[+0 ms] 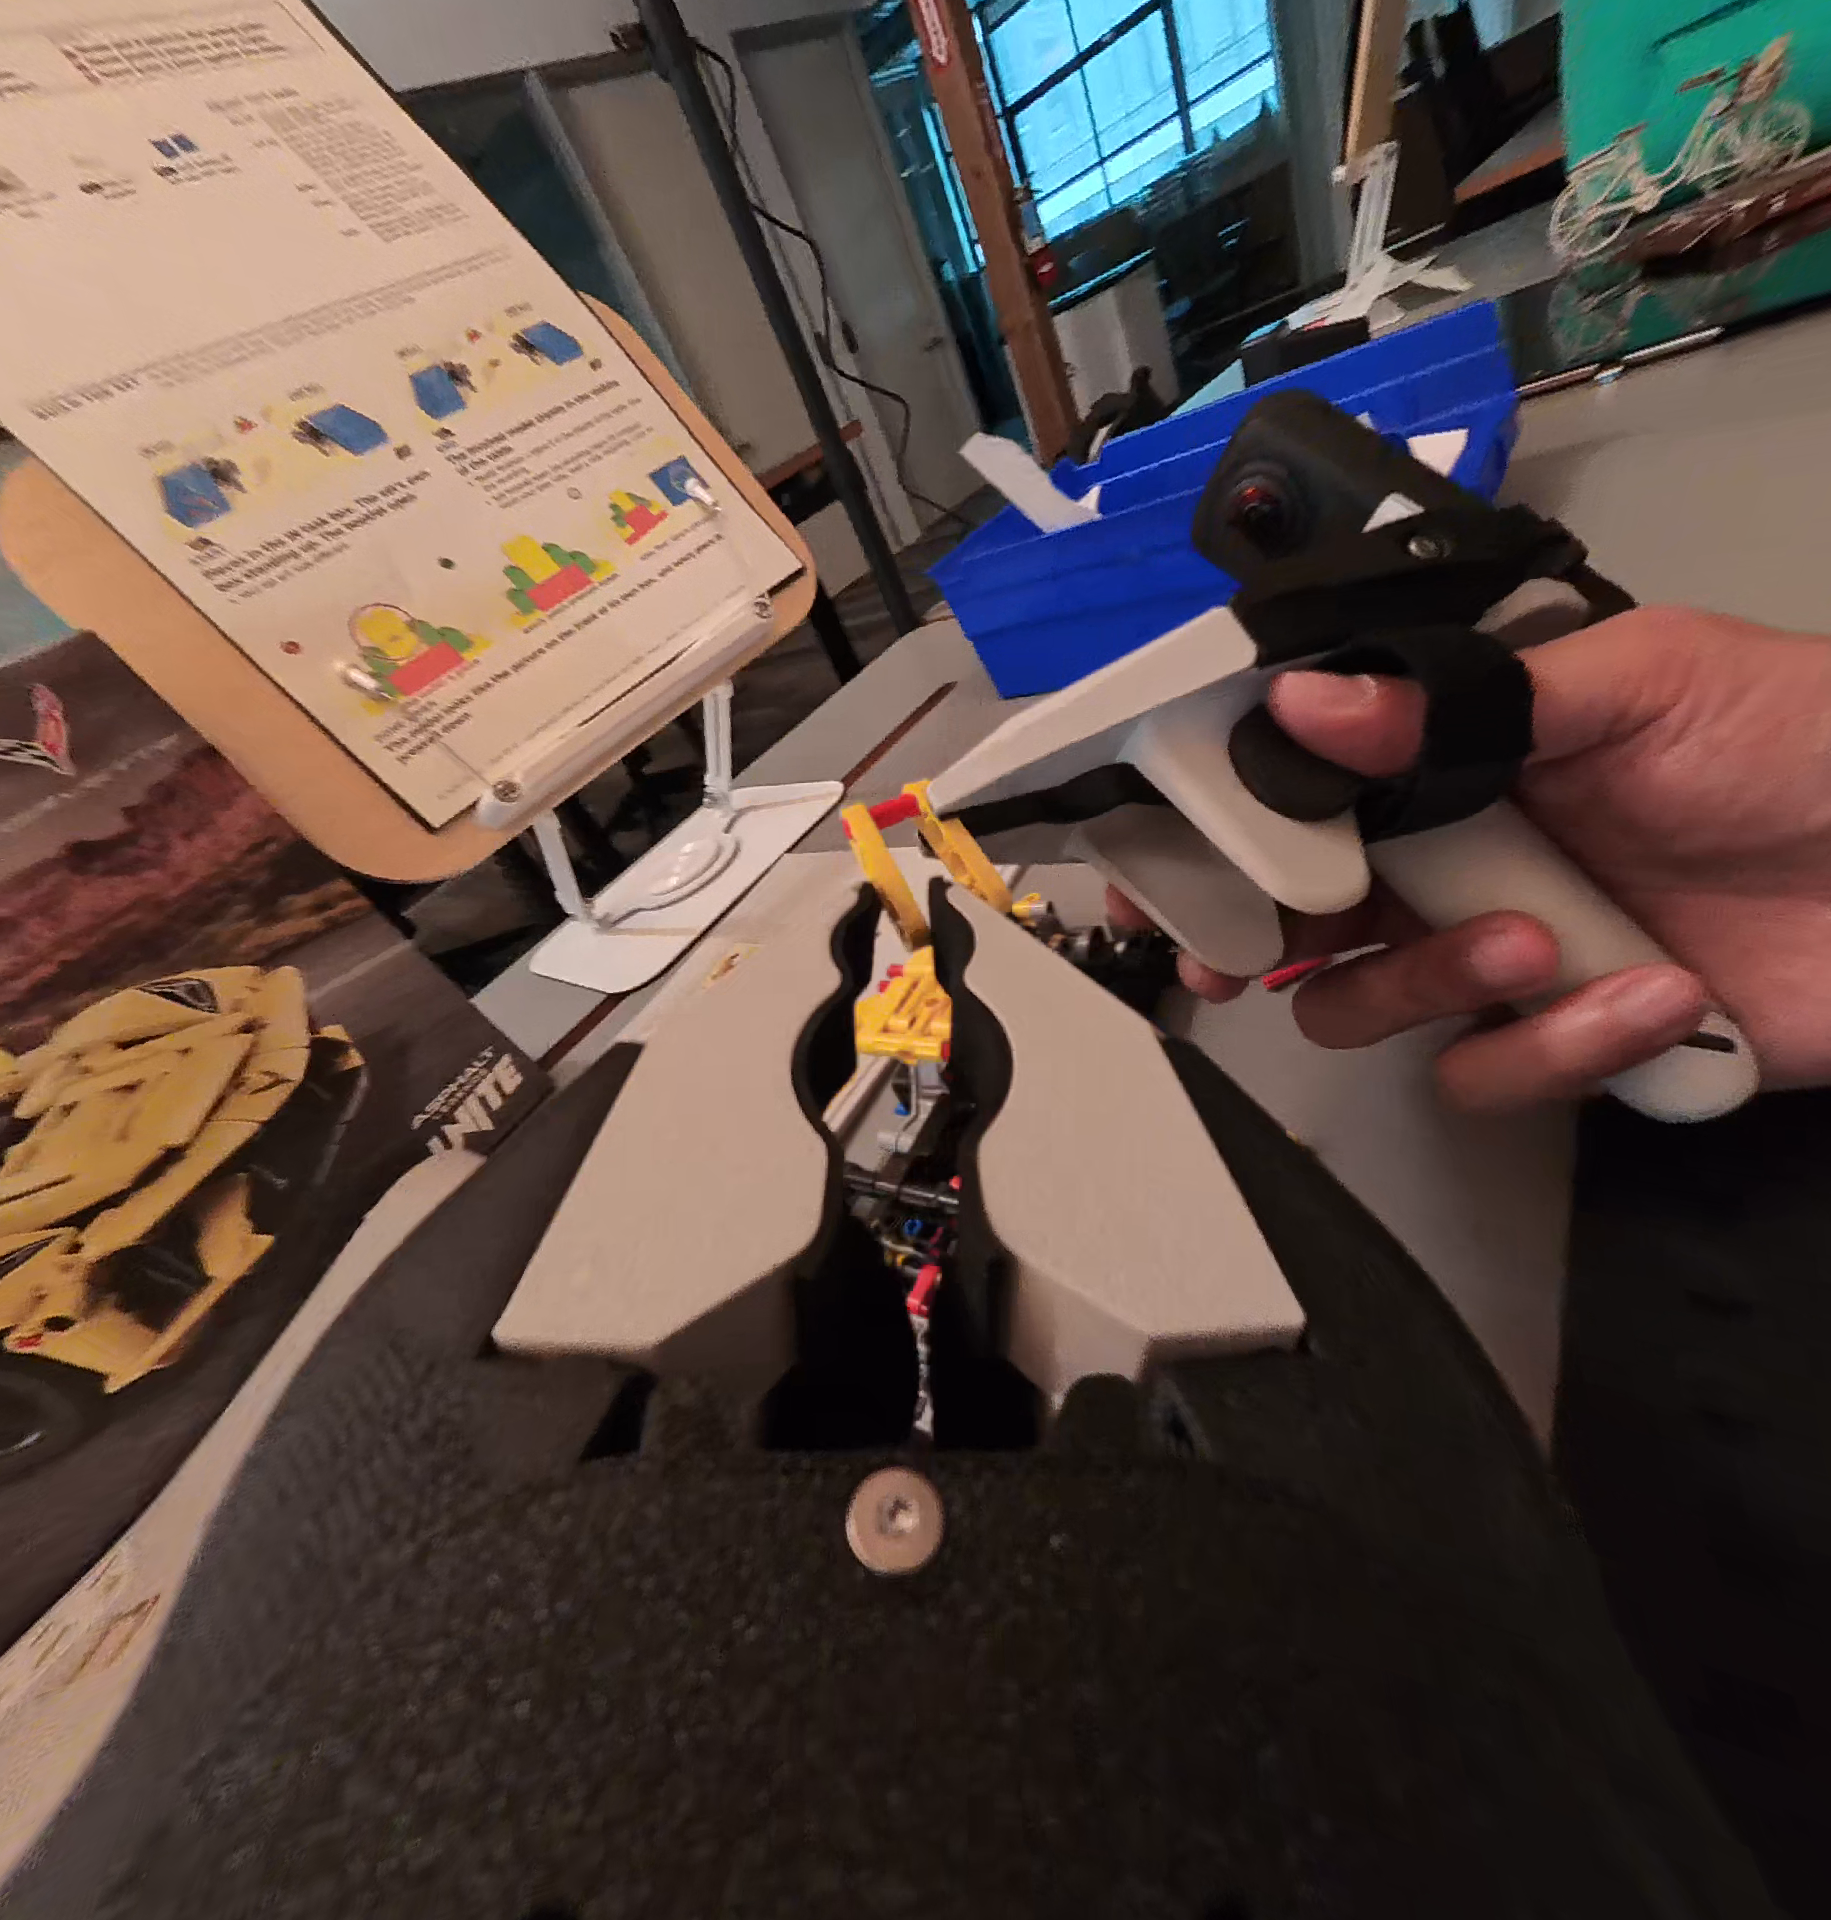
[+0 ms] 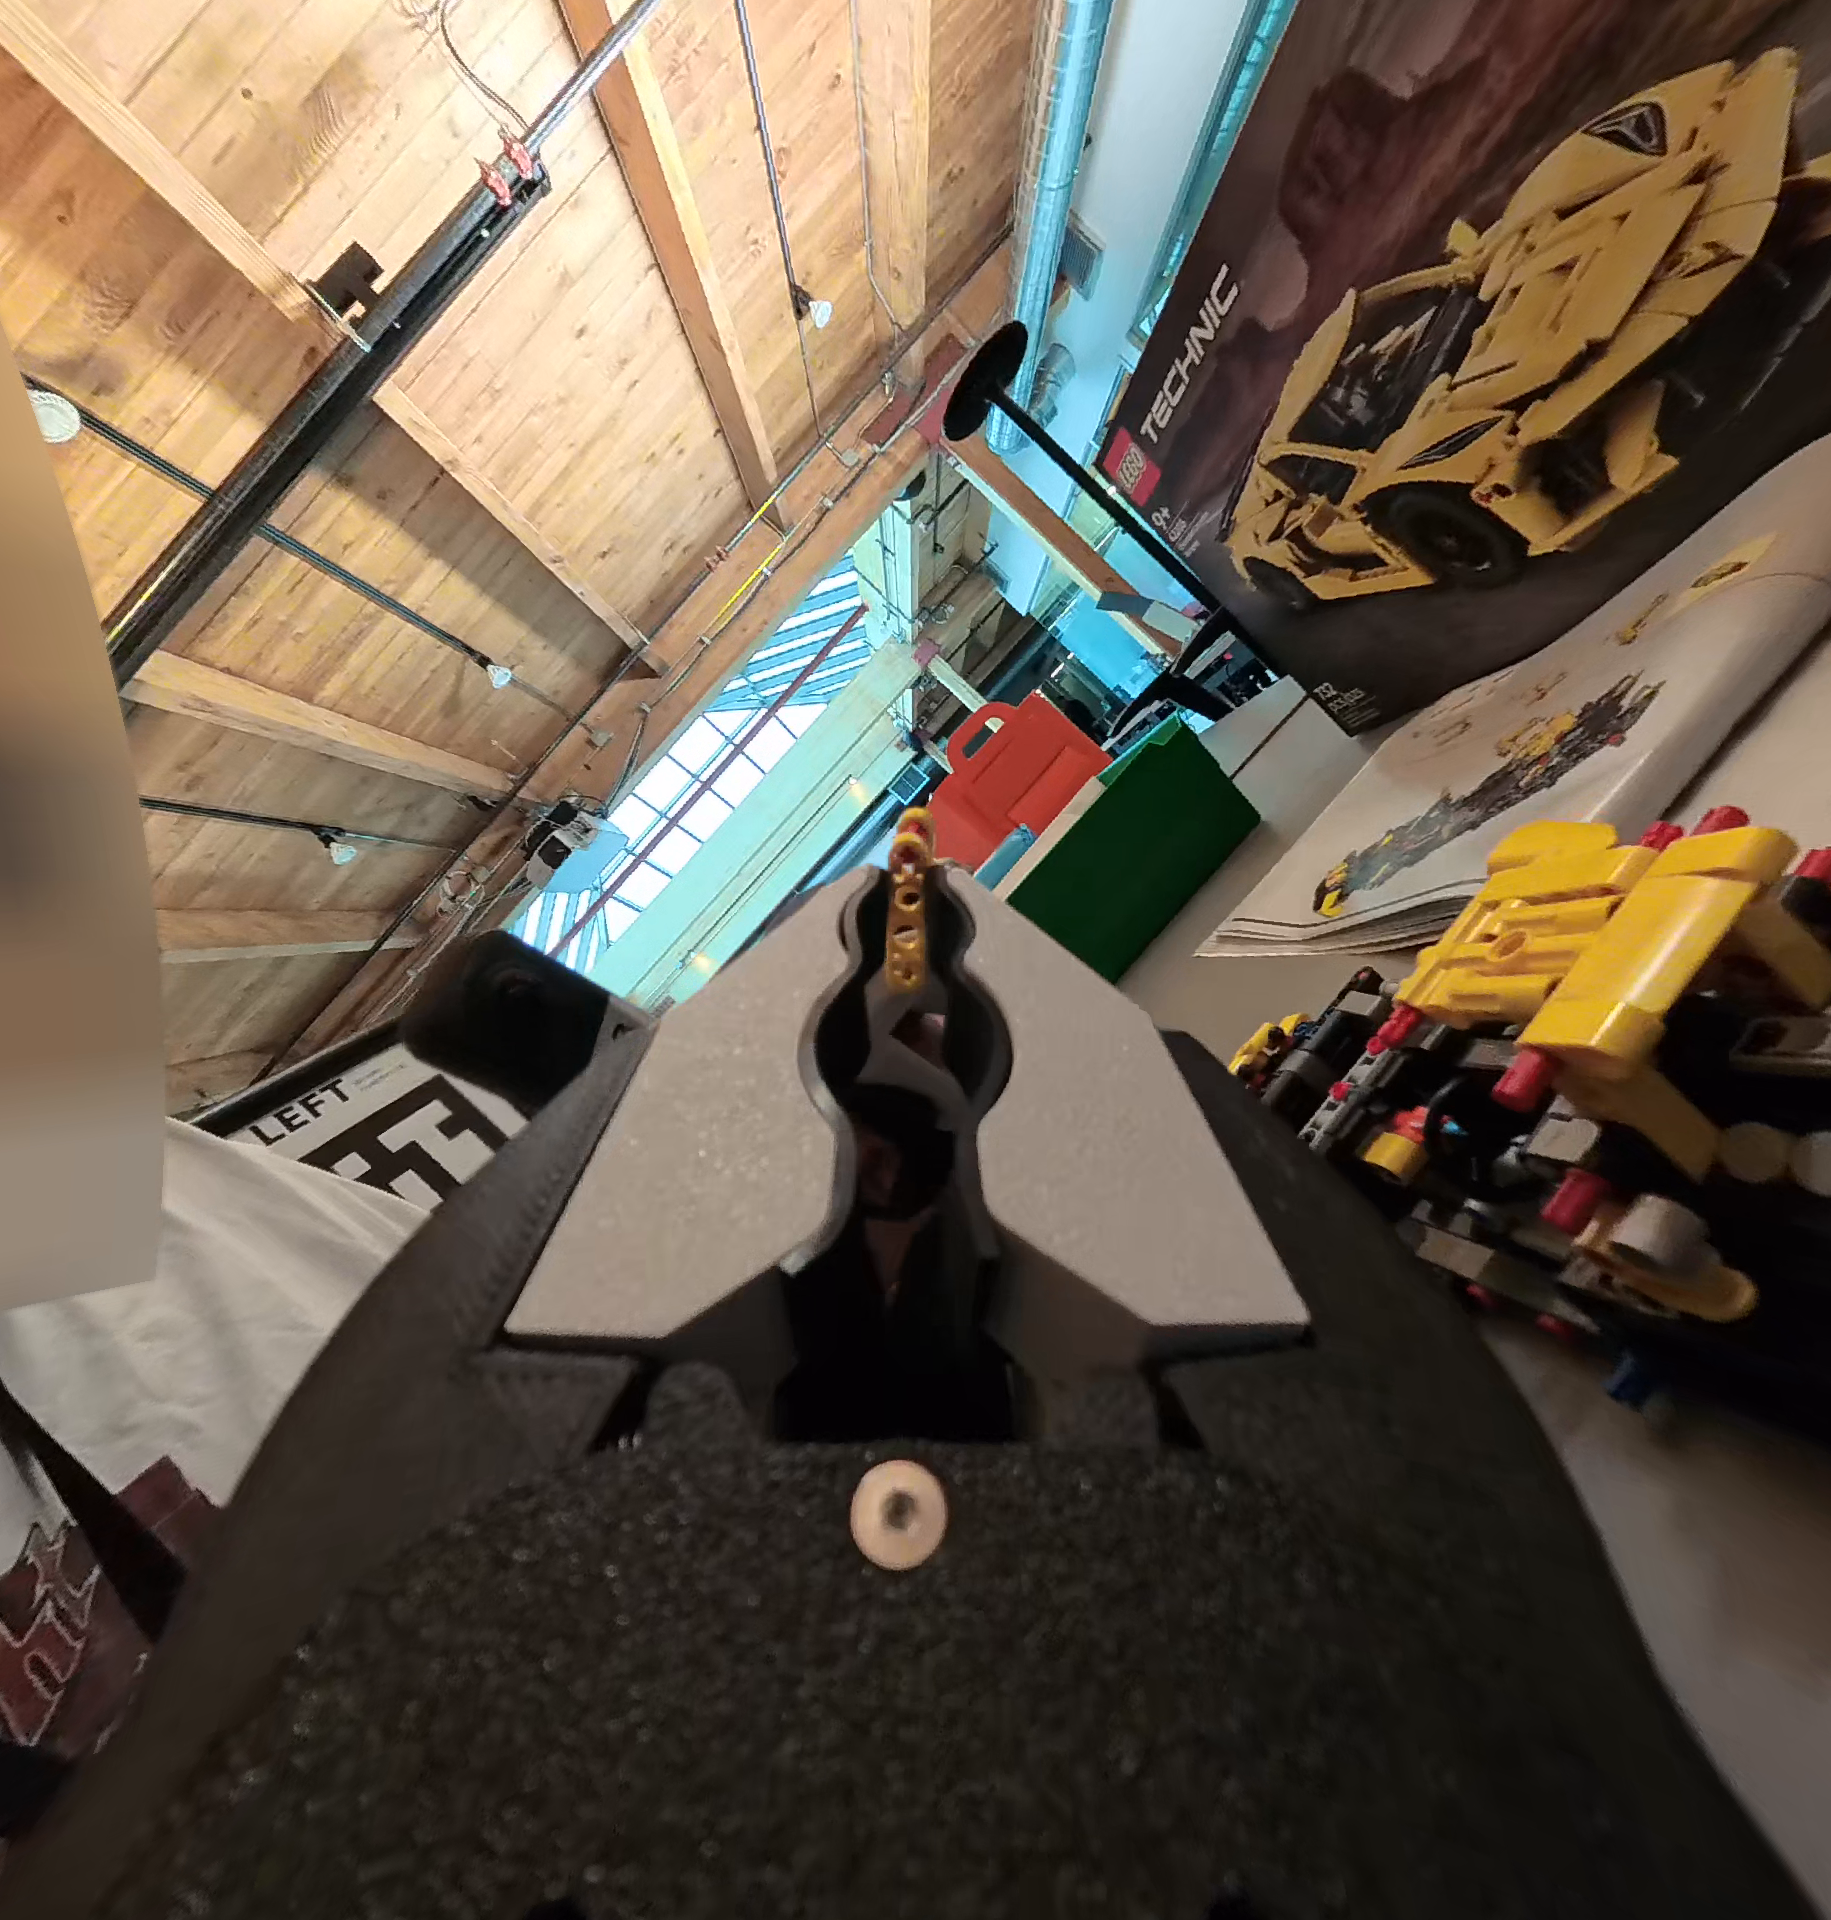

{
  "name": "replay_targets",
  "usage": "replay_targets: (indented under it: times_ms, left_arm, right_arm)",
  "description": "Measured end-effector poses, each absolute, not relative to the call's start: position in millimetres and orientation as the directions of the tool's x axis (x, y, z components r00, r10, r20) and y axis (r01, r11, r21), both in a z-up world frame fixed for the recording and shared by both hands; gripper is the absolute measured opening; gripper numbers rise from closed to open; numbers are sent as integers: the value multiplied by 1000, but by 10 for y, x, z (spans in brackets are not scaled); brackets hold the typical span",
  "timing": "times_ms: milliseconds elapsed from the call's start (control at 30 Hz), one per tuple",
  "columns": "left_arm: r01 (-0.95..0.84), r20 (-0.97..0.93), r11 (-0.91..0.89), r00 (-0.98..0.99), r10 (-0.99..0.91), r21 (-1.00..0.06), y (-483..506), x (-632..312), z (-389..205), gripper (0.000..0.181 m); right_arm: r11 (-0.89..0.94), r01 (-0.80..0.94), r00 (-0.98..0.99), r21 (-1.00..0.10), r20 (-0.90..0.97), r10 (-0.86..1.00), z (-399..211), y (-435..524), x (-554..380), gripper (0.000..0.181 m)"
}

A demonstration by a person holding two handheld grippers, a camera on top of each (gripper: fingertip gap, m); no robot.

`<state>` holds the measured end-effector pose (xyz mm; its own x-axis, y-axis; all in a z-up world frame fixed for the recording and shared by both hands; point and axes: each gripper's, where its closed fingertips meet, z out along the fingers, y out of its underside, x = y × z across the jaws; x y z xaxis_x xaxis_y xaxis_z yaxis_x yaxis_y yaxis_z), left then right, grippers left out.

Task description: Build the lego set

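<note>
My left gripper (image 1: 903,914) is nearly closed around the yellow top of the part-built lego car (image 1: 903,1013), which shows through the narrow gap between its grey fingers. My right gripper (image 1: 937,805), held by a hand (image 1: 1659,831), comes in from the right. It is shut on a small yellow beam (image 1: 952,842) with a red pin, just beyond my left fingertips. In the right wrist view the right gripper (image 2: 909,883) pinches that holed yellow beam (image 2: 906,920). The black and yellow car assembly (image 2: 1576,1039) lies on the table to its right.
A printed sheet on a white stand (image 1: 371,416) stands at back left. The set's box with a yellow car picture (image 1: 142,1091) (image 2: 1513,364) stands beside it. Blue bins (image 1: 1150,540) are behind. An open instruction booklet (image 2: 1462,779), a green bin (image 2: 1139,862) and a red bin (image 2: 1025,779) sit on the grey table.
</note>
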<state>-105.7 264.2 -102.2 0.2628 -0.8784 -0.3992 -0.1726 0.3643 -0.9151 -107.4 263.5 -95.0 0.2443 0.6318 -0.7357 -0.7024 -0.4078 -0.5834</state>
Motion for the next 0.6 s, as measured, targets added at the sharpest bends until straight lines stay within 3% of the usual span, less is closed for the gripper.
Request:
replay_targets:
  times_ms: [367, 433, 600]
  left_arm:
    - [-165, -334, 309, 159, -929, -937, 2587, -1077, -1066, 15]
    - [-141, -307, 286, 158, -938, -948, 2578, -1079, -1037, 0]
    - [-192, -314, 279, 189, -930, -941, 2707, -1112, -1099, 0]
  right_arm:
    - [-431, -682, 253, -591, -743, 619, -985, 2632, -1051, 5]
    - [-461, -667, 231, -585, -751, 619, -1002, 2620, -1095, 6]
    - [-435, -676, 253, -595, -742, 621, -966, 2630, -958, 6]
